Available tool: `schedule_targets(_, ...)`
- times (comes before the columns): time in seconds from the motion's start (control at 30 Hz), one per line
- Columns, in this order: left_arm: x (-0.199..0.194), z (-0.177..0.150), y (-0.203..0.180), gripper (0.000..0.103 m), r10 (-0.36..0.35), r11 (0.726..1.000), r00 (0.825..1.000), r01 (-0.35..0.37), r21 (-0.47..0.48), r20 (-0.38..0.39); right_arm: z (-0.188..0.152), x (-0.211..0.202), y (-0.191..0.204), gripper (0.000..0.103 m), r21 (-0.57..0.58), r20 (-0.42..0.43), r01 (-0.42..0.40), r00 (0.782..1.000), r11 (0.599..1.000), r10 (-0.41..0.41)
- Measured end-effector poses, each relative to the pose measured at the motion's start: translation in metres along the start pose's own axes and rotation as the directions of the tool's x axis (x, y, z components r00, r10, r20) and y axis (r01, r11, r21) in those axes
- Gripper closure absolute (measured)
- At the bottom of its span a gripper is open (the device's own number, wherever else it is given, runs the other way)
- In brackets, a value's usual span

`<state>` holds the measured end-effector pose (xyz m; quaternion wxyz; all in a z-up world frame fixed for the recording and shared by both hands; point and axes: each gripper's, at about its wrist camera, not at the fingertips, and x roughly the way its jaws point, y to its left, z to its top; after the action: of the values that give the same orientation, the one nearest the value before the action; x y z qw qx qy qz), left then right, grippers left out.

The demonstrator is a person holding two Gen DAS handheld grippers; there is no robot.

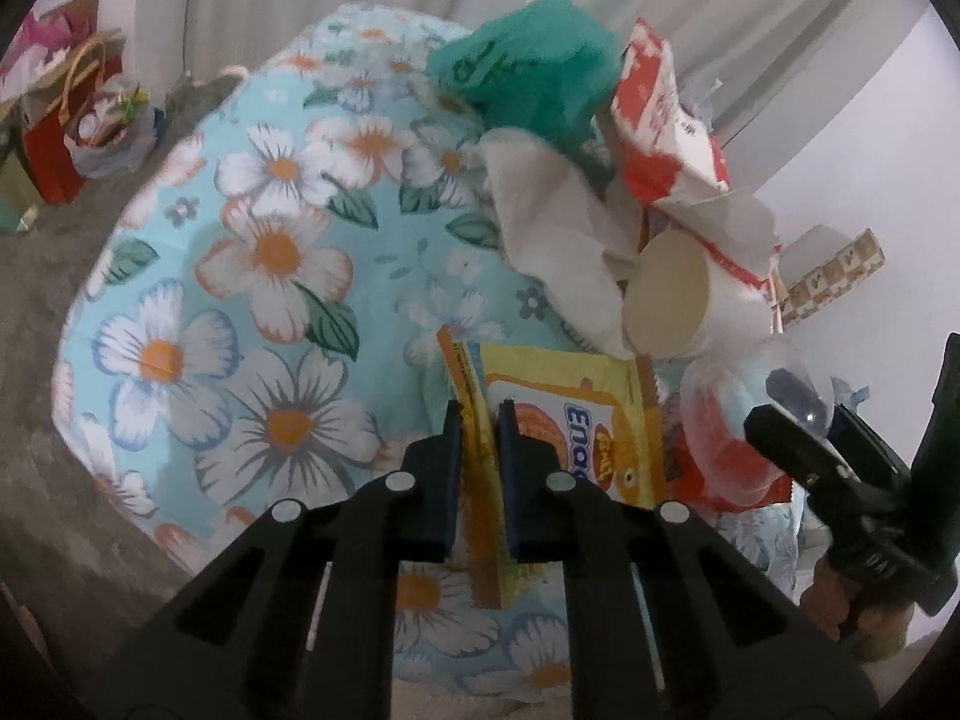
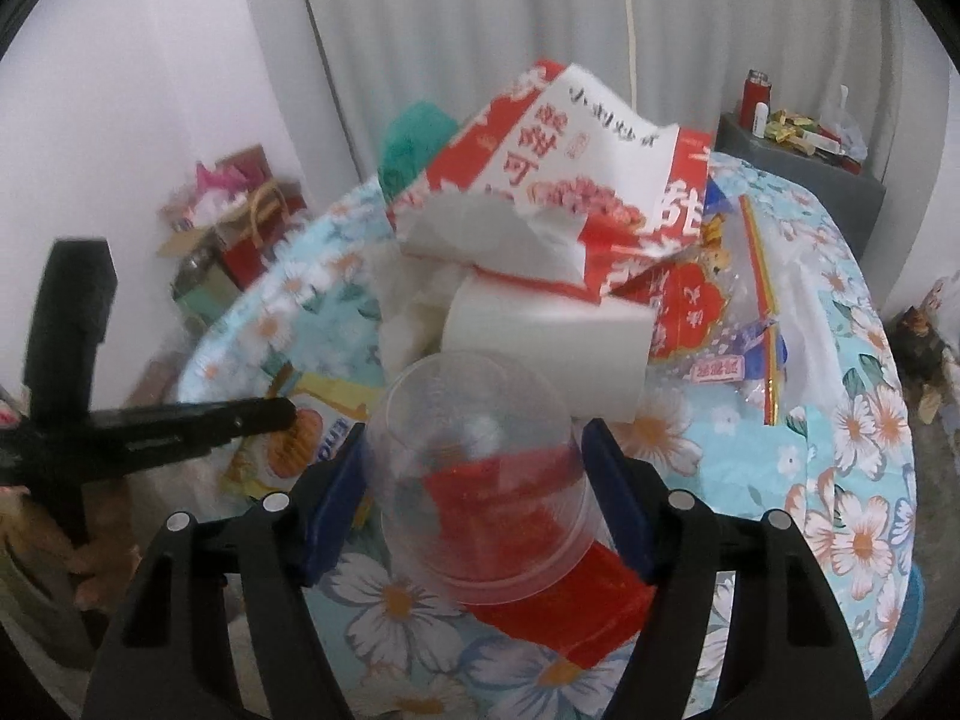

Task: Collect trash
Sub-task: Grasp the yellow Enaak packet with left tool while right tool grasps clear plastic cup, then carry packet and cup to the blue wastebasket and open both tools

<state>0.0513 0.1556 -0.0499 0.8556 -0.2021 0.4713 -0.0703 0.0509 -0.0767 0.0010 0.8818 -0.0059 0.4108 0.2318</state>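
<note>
L claw pinching yellow wrapper | R claw wide, clamps clear cup

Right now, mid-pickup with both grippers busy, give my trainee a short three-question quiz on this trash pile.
1. True or false: the left gripper is clamped on the yellow snack wrapper.
2. What sits between the right gripper's blue pads?
A. the green crumpled tissue
B. the clear plastic cup
C. the white paper cup
3. Fill in: the torn red-and-white food bag lies ___ the white paper cup.

Key: 1 true; 2 B; 3 on top of. All the trash rests on the floral blue tablecloth.
</note>
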Motion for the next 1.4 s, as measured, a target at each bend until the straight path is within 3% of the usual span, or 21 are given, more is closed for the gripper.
schedule_targets(0.23, -0.043, 0.001, -0.02, 0.094, 0.016, 0.997, 0.993, -0.025, 0.074, 0.119, 0.005, -0.04, -0.024, 0.034, 0.123, 0.132, -0.155, 0.982, 0.98, 0.138)
schedule_targets(0.37, -0.064, 0.003, -0.034, 0.094, 0.011, 0.993, 0.985, -0.031, 0.111, 0.174, 0.005, -0.063, -0.042, 0.034, 0.184, 0.202, -0.161, 0.972, 0.97, 0.123)
schedule_targets(0.6, -0.08, 0.007, -0.087, 0.094, -0.062, 0.971, 0.974, 0.008, 0.239, 0.218, -0.016, -0.119, -0.1, 0.034, 0.323, 0.32, -0.075, 0.947, 0.943, -0.034)
schedule_targets(0.77, -0.061, 0.018, -0.167, 0.094, -0.168, 0.912, 0.969, 0.083, 0.403, 0.18, -0.048, -0.168, -0.155, 0.034, 0.466, 0.365, 0.019, 0.906, 0.885, -0.212)
schedule_targets(0.87, -0.031, 0.028, -0.234, 0.094, -0.253, 0.859, 0.965, 0.193, 0.474, 0.067, -0.073, -0.198, -0.196, 0.034, 0.589, 0.352, 0.084, 0.868, 0.803, -0.349)
schedule_targets(0.93, -0.005, 0.031, -0.288, 0.094, -0.289, 0.812, 0.957, 0.253, 0.525, -0.014, -0.091, -0.213, -0.23, 0.034, 0.686, 0.304, 0.136, 0.839, 0.715, -0.451)
schedule_targets(0.97, 0.007, 0.03, -0.314, 0.094, -0.288, 0.792, 0.956, 0.265, 0.55, -0.046, -0.097, -0.217, -0.242, 0.034, 0.715, 0.283, 0.152, 0.829, 0.683, -0.481)
schedule_targets(1.03, 0.036, 0.021, -0.373, 0.094, -0.288, 0.725, 0.952, 0.288, 0.626, -0.104, -0.115, -0.228, -0.276, 0.034, 0.789, 0.23, 0.18, 0.801, 0.587, -0.553)
schedule_targets(1.13, 0.097, -0.004, -0.452, 0.094, -0.225, 0.64, 0.95, 0.311, 0.702, -0.216, -0.144, -0.235, -0.324, 0.034, 0.869, 0.153, 0.191, 0.773, 0.456, -0.616)
schedule_targets(1.27, 0.172, -0.049, -0.523, 0.094, -0.135, 0.563, 0.941, 0.331, 0.758, -0.311, -0.188, -0.228, -0.384, 0.034, 0.939, 0.067, 0.172, 0.759, 0.298, -0.648)
schedule_targets(1.3, 0.194, -0.065, -0.543, 0.094, -0.114, 0.544, 0.93, 0.352, 0.761, -0.348, -0.201, -0.223, -0.401, 0.034, 0.952, 0.037, 0.173, 0.755, 0.253, -0.654)
schedule_targets(1.4, 0.251, -0.103, -0.578, 0.094, -0.044, 0.526, 0.903, 0.384, 0.759, -0.427, -0.24, -0.201, -0.448, 0.034, 0.979, -0.047, 0.163, 0.77, 0.125, -0.636)
